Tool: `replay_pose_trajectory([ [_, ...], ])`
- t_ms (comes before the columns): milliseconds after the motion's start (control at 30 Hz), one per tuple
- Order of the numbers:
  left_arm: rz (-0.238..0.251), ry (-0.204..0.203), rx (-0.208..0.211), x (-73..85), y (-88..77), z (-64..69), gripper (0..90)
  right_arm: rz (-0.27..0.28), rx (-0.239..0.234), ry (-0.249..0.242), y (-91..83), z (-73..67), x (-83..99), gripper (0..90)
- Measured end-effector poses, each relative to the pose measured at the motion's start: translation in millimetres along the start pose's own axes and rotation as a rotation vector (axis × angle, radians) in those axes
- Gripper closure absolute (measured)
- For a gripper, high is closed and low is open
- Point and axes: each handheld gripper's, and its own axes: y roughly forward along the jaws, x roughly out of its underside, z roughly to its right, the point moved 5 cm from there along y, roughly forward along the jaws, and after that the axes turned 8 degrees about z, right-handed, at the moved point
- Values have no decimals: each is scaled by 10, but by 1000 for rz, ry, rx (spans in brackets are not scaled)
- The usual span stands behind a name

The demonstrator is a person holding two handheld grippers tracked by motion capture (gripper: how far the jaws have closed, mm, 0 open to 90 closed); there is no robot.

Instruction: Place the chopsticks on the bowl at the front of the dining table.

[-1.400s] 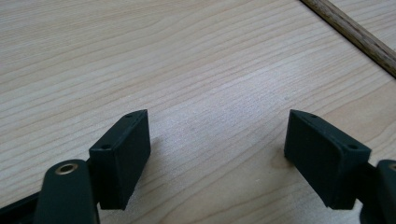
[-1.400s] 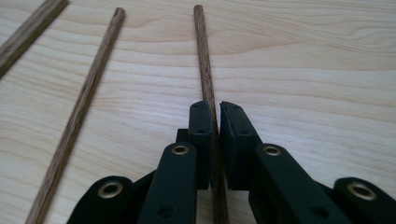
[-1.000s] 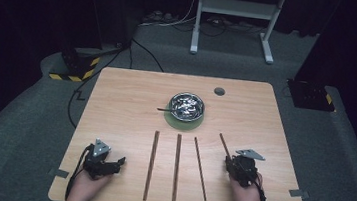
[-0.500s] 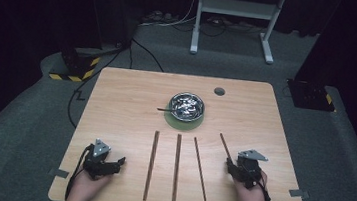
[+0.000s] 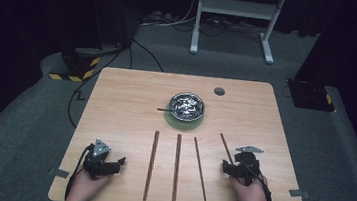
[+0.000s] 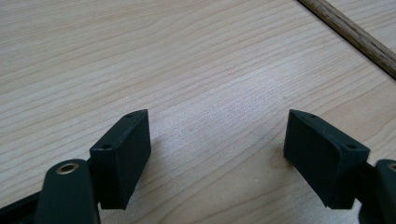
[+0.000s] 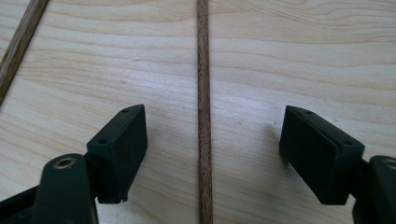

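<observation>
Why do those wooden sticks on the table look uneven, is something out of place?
Two sticks lie straight and parallel. The third stick slants, and the fourth stick, between the open right gripper jaws, slants more and sits further back. Nothing looks spilled or broken.

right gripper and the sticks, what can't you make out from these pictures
- Right gripper, jaws just opened: the stick lies between them untouched; its near end is cut off by the right gripper view's bottom edge.
- High view: that stick's near end is hidden behind the gripper.
- Metal bowl: its contents are too small and glary to name.
- Left gripper: a stick is cut off by the frame's right edge.
</observation>
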Motion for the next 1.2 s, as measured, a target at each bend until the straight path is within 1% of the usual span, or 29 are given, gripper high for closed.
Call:
replay_pose_trajectory([
  [67, 2, 2, 5, 2, -2, 11, 232, -23, -3, -3, 6, 2, -23, 252],
  [100, 1, 7, 3, 2, -5, 12, 237, -41, -4, 3, 12, 0, -49, 279],
  [133, 1, 7, 3, 2, -5, 12, 237, -41, -4, 3, 12, 0, -49, 279],
  [167, 1, 10, 9, 3, -5, 14, 236, -53, -14, -20, 17, 1, -77, 338],
  [233, 2, 11, 10, 4, -7, 18, 236, -81, -15, -13, 20, -6, -103, 343],
  [300, 1, 12, 12, 4, -7, 18, 236, -88, -10, -17, 27, -5, -111, 344],
  [333, 1, 12, 13, 4, -7, 17, 236, -98, -13, -12, 29, -10, -122, 353],
  [367, 1, 11, 14, 3, -7, 17, 235, -114, -15, -18, 32, -14, -143, 384],
  [467, 1, 12, 15, 3, -6, 17, 234, -120, -14, -17, 38, -12, -154, 388],
  [500, 1, 12, 15, 3, -6, 17, 234, -125, -15, -24, 41, -8, -157, 397],
  [533, 1, 13, 17, 3, -6, 17, 234, -150, -22, -8, 35, 5, -174, 396],
  [567, 1, 13, 17, 3, -6, 17, 235, -150, -22, -8, 35, 5, -174, 396],
  [600, 7, 8, 19, 1, 0, 23, 235, -161, -31, 11, 35, 3, -182, 387],
  [633, 6, 14, 21, 0, 0, 19, 234, -167, -35, 11, 34, 4, -185, 396],
  [667, 6, 15, 23, -1, 1, 18, 234, -184, -41, 12, 30, 1, -193, 404],
  [700, 6, 15, 23, -1, 1, 18, 234, -184, -41, 12, 30, 1, -193, 404],
  [733, 7, 19, 30, -4, 4, 19, 234, -195, -54, 28, 28, 0, -205, 425],
  [767, 7, 19, 30, -4, 4, 19, 233, -195, -54, 28, 28, 0, -205, 425],
  [800, 6, 20, 33, -5, 4, 20, 233, -202, -37, 16, 27, 2, -207, 466],
  [833, 6, 21, 35, -5, 6, 20, 233, -216, -27, 4, 26, -10, -211, 480],
  [867, 5, 22, 35, -5, 5, 19, 233, -226, -21, -21, 28, -11, -219, 513],
  [900, 7, 21, 35, -5, 6, 20, 233, -231, -17, -24, 30, -20, -228, 537],
  [967, 7, 21, 35, -5, 7, 19, 233, -234, -16, -24, 46, -24, -247, 546],
  [1033, 7, 21, 35, -5, 6, 20, 233, -246, -22, -32, 58, -29, -270, 617],
  [1067, 7, 21, 35, -5, 6, 20, 233, -246, -23, -43, 60, -27, -276, 670],
  [1100, 7, 21, 35, -5, 6, 20, 233, -246, -23, -43, 60, -27, -276, 670],
  [1133, 7, 21, 35, -5, 7, 20, 233, -255, -20, -40, 67, -33, -290, 701],
  [1200, 7, 21, 35, -5, 6, 20, 233, -260, -21, -45, 72, -30, -297, 703],
])
